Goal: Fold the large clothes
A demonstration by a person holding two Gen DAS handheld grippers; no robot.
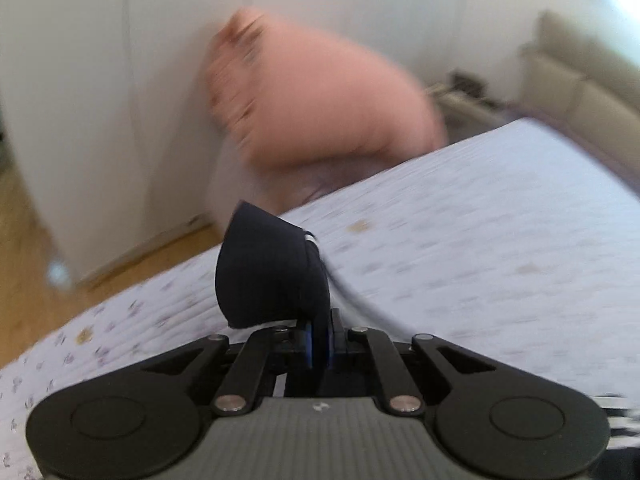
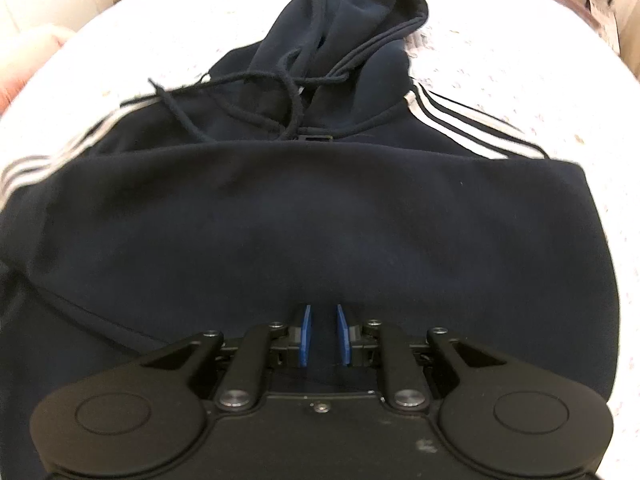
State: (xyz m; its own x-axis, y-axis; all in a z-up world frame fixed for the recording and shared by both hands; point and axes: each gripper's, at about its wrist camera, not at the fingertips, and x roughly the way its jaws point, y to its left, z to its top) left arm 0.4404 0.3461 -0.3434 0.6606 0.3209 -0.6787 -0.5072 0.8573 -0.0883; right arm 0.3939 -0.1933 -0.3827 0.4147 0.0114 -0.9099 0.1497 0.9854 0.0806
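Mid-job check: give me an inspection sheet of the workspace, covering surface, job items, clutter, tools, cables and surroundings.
Surface: bed cover, white with a small floral print.
Job's things: navy hoodie spread on the bed, hood away from the right wrist camera, white stripes on both sleeves, drawstrings loose across the chest.
Clutter: pink pillow, blurred, at the bed's far edge by the wall.
Grippers: left tool shut on a fold of navy fabric; right tool low over the hoodie body, jaws slightly apart, grip unclear.
Cables: nothing seen.
Surroundings: white wall, wooden floor, beige sofa.
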